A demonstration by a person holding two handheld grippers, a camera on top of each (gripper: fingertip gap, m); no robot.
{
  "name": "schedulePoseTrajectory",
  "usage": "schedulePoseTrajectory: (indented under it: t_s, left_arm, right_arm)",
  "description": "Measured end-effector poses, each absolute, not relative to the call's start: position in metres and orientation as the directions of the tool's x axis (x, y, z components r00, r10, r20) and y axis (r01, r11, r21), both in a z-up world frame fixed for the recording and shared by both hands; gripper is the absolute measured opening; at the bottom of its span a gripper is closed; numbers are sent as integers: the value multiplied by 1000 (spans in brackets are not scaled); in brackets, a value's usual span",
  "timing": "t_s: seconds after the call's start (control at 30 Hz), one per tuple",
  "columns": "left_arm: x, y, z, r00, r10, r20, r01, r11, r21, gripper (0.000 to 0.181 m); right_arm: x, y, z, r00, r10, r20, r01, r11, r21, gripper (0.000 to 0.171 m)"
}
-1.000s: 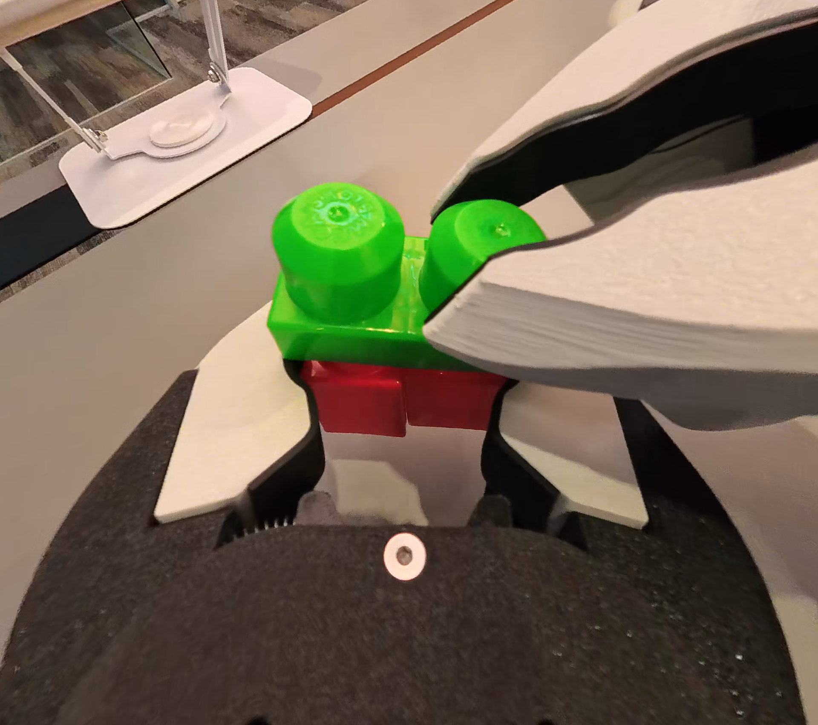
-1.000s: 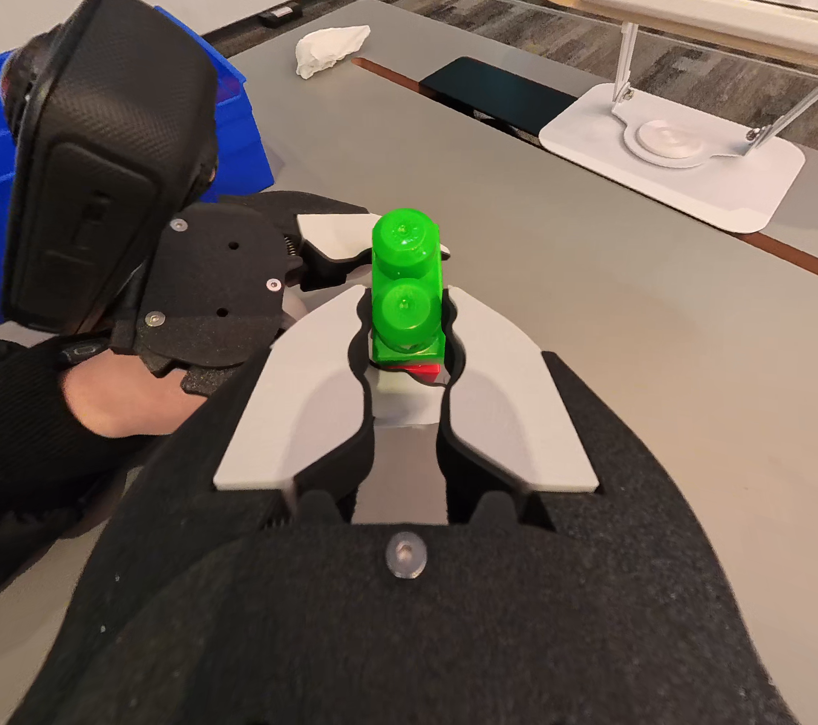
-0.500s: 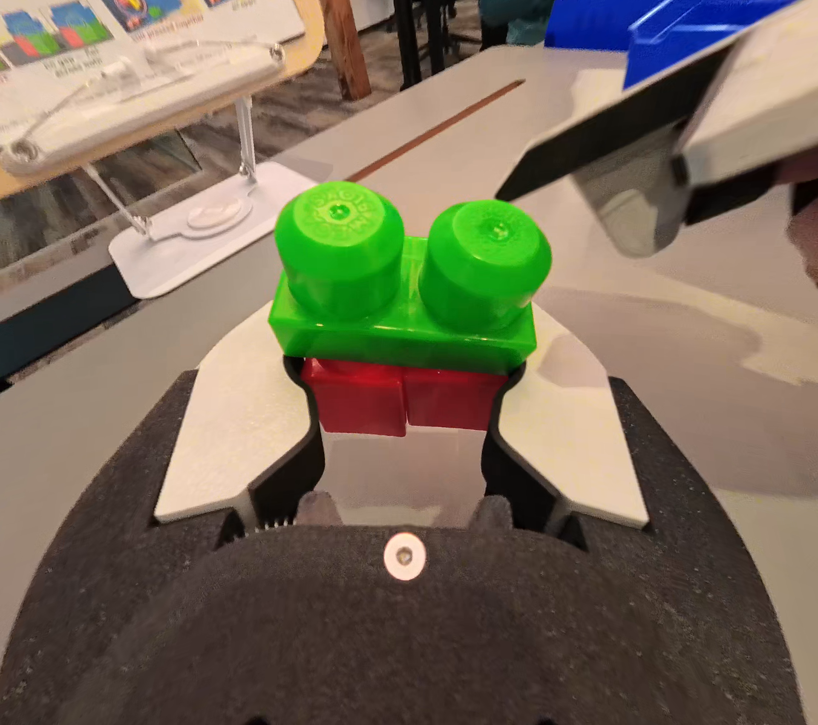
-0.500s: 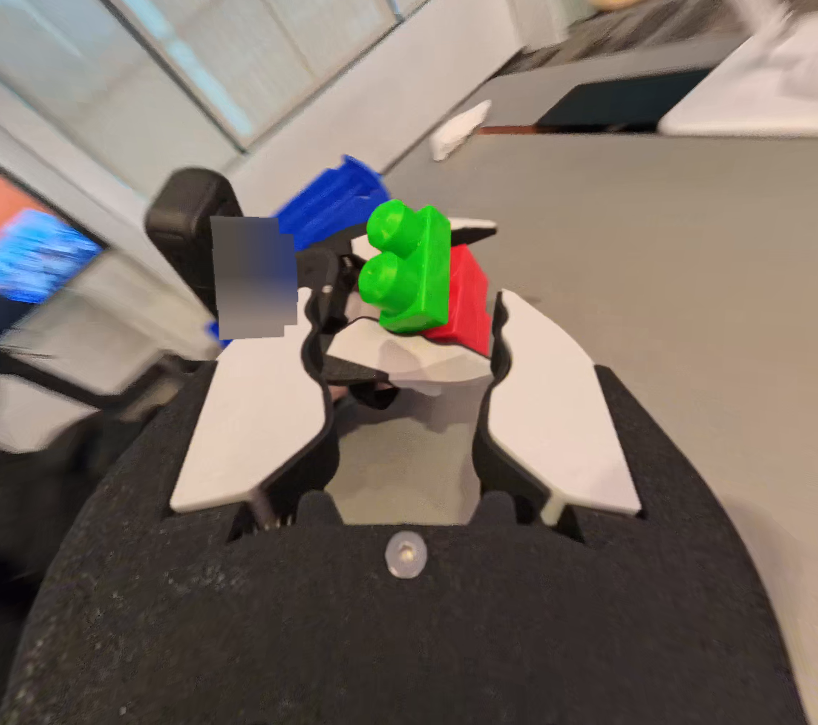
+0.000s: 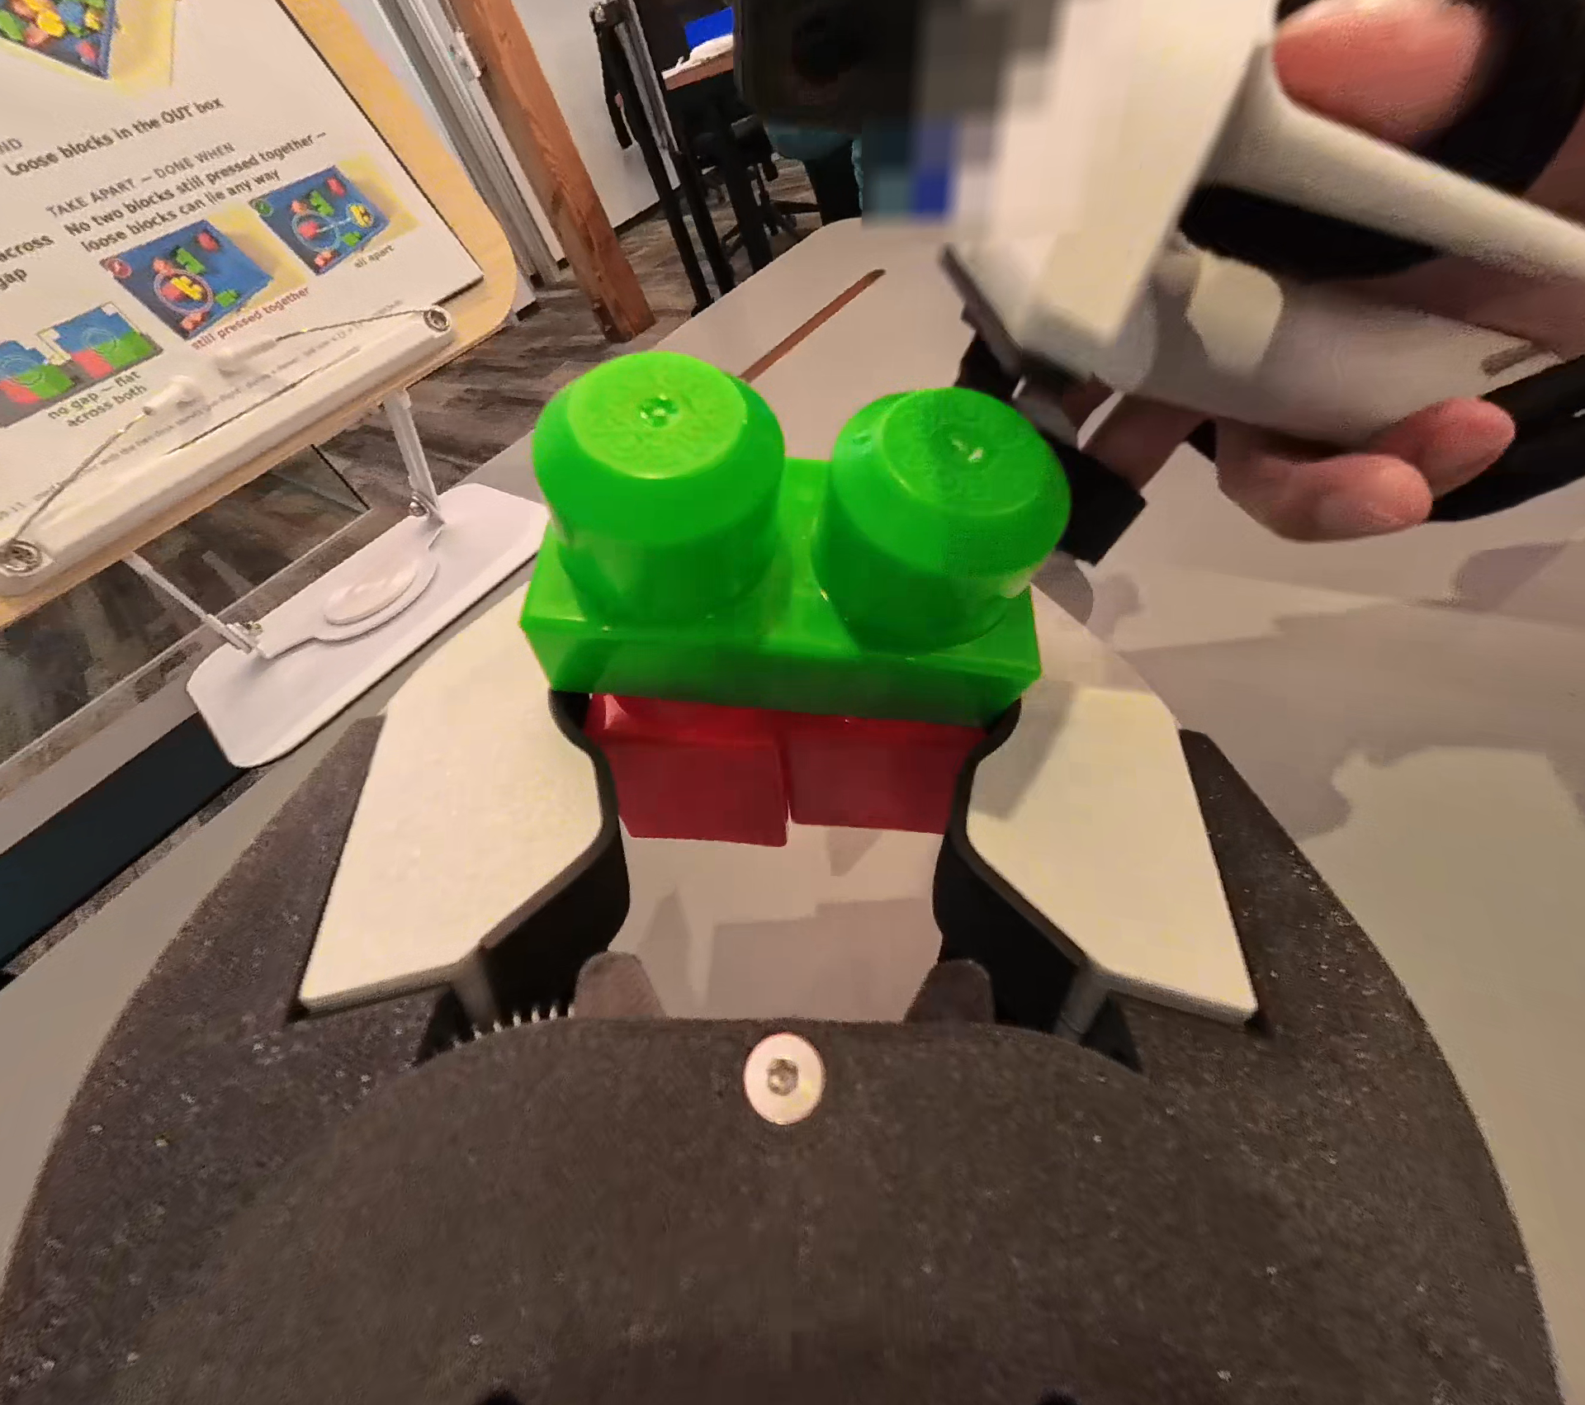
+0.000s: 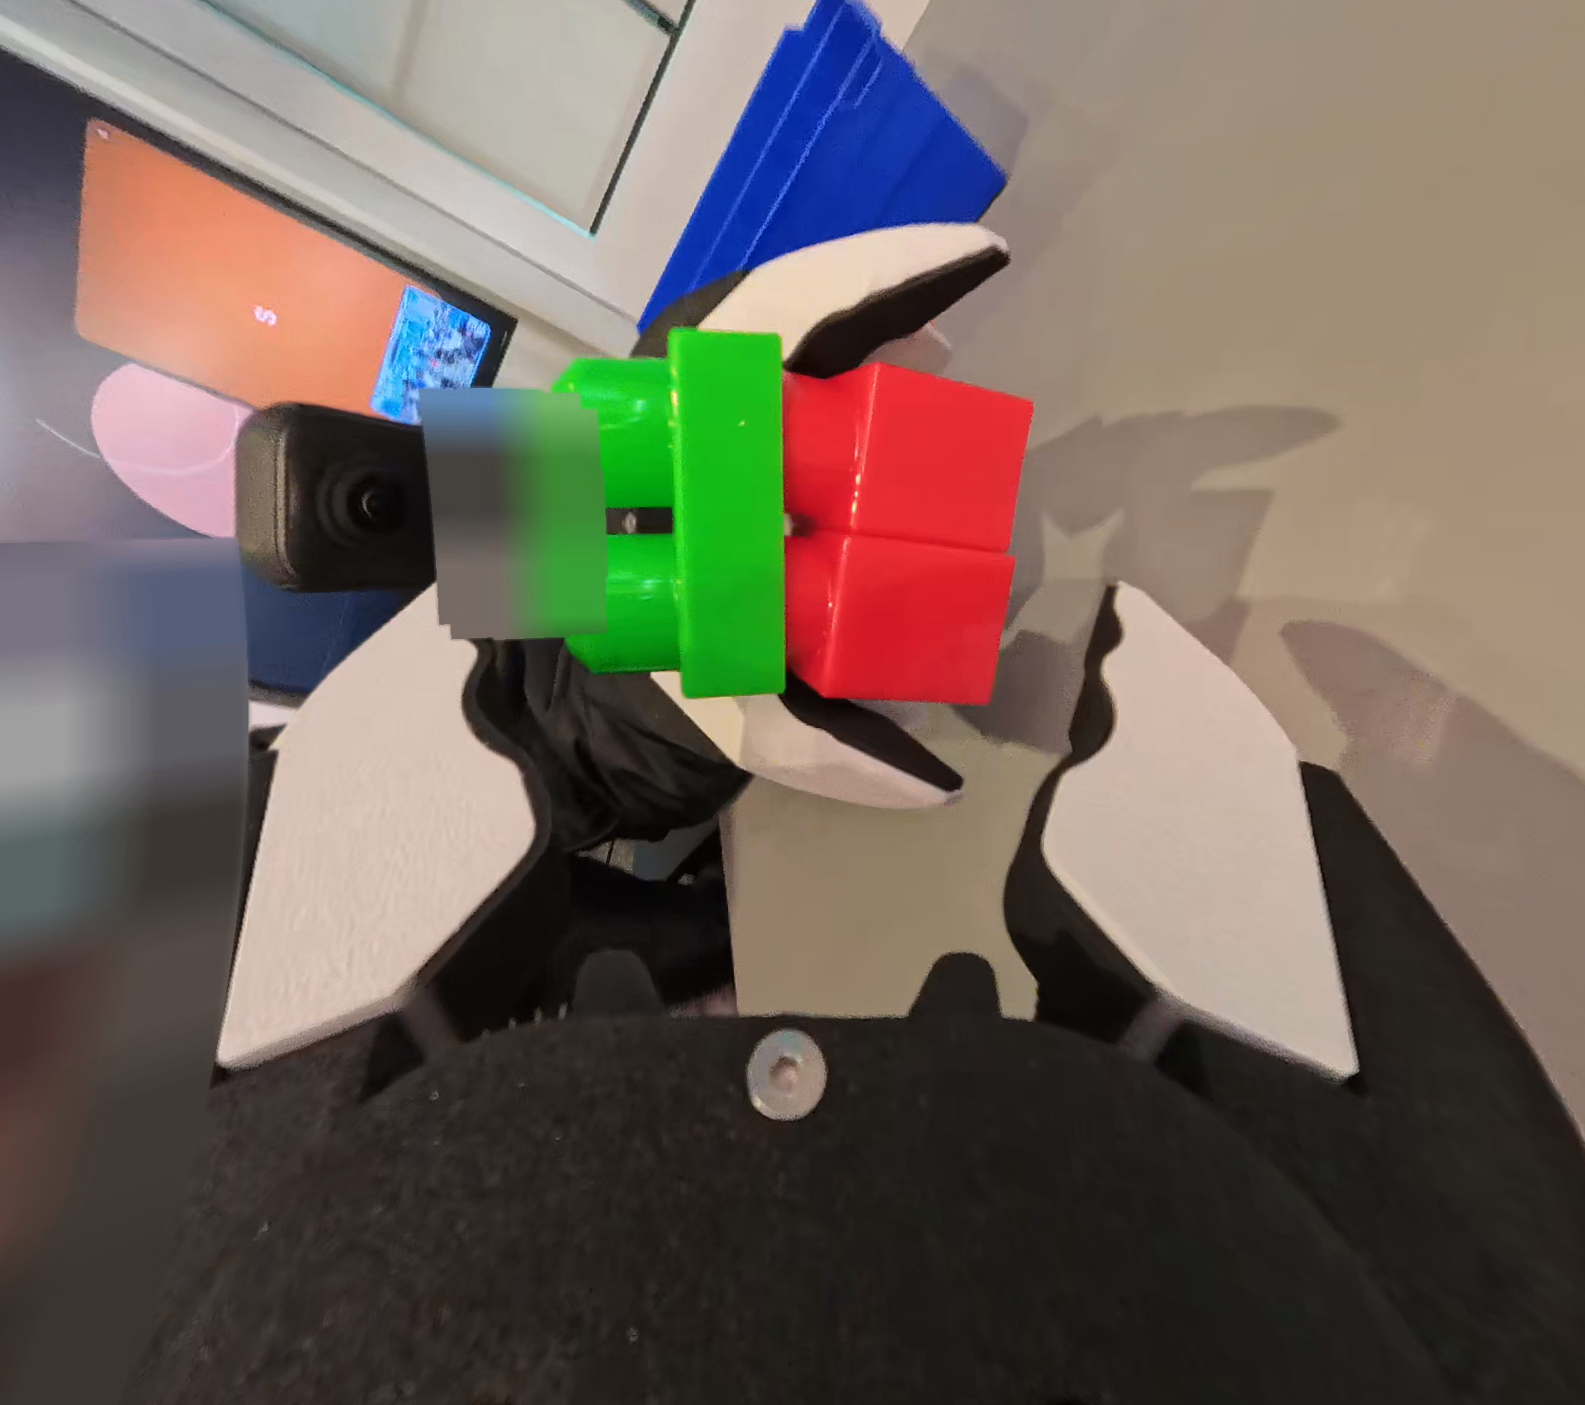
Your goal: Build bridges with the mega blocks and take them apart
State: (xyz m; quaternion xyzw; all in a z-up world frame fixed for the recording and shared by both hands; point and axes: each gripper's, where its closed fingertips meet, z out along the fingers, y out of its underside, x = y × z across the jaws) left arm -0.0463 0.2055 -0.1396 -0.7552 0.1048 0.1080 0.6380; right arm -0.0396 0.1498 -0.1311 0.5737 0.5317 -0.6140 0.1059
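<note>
A green two-stud block [image 5: 780,549] is pressed across two red blocks [image 5: 780,772] that sit side by side. My left gripper [image 5: 789,746] is shut on the red blocks just under the green one and holds the stack above the grey table [image 5: 1329,763]. In the right wrist view, which is rolled sideways, the green block [image 6: 729,506] and the red blocks [image 6: 900,532] lie between the left gripper's white fingers [image 6: 858,275]. My right gripper [image 6: 793,678] is open and empty, a little short of the stack. A hand [image 5: 1372,472] holds it at the upper right of the left wrist view.
An instruction board [image 5: 214,180] on a white stand [image 5: 369,618] is at the table's far left. A blue bin [image 6: 823,146] stands on the table behind the stack. A lit screen [image 6: 240,300] is off the table. A wooden post [image 5: 515,77] stands beyond the table. The grippers are tip to tip, or close to it.
My right gripper let go of the green block, opened, drew back and rolled sideways. My left gripper kept its hold and raised the stack.
</note>
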Motion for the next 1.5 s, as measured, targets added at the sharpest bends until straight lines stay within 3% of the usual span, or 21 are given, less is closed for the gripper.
schedulePoseTrajectory:
  t_s: [0.07, 0.3, 0.5, 0.73, 1.2, 1.5]
  left_arm:
    - [-45, 205, -137, 953, -22, -301, -301, -157, -941, 90]
    - [-42, 204, -136, 952, -35, -303, -304, -146, -941, 90]
    - [-41, 205, -137, 947, -38, -320, -322, -151, -935, 90]
    - [-42, 202, -131, 951, -28, -308, -309, -121, -943, 89]
    - [-33, 195, -113, 922, -17, -387, -387, -9, -922, 90]
    - [-30, 195, -113, 928, -37, -371, -372, -5, -928, 89]
  right_arm:
    - [-38, 143, -131, -330, 446, -832, 758, -399, -515, 130]
    - [-40, 140, -128, -334, 365, -869, 765, -434, -476, 103]
    - [-33, 138, -128, -329, 373, -868, 784, -404, -471, 115]
    - [-31, 134, -132, -331, 416, -847, 793, -364, -489, 101]
    - [-25, 127, -121, -434, 356, -828, 741, -382, -553, 101]
    - [-26, 127, -117, -384, 241, -891, 764, -459, -454, 102]
